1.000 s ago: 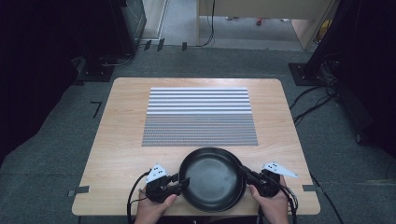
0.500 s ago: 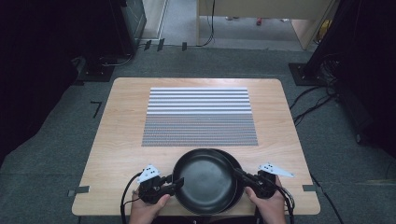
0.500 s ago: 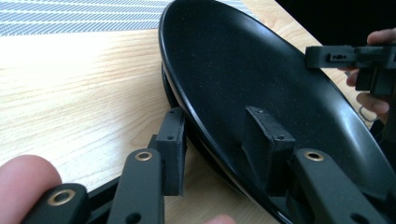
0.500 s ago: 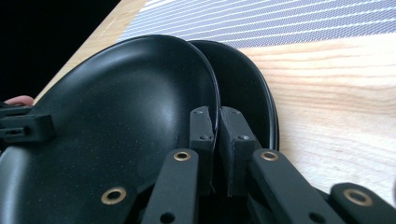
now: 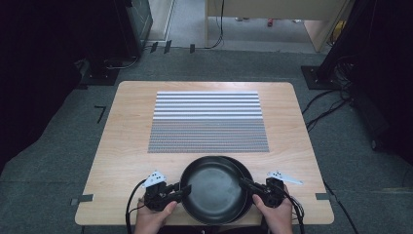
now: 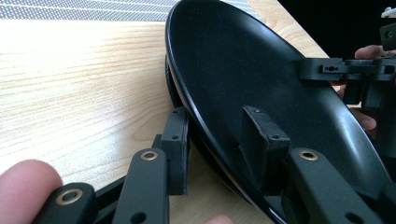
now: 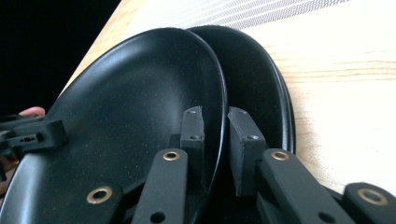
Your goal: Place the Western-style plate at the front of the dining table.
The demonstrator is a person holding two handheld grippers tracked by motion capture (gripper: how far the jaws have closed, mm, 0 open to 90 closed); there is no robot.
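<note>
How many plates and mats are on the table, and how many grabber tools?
Black plates: 2, top plate and bottom plate
Striped mat: 1
Grabber tools: 2, left gripper and right gripper
Total: 5

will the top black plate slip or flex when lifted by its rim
The top black plate looks rigid, so it probably won't flex. Its glossy, thin rim may slip between the pads. Gripped on opposite edges by the left gripper and right gripper, it should stay level.
</note>
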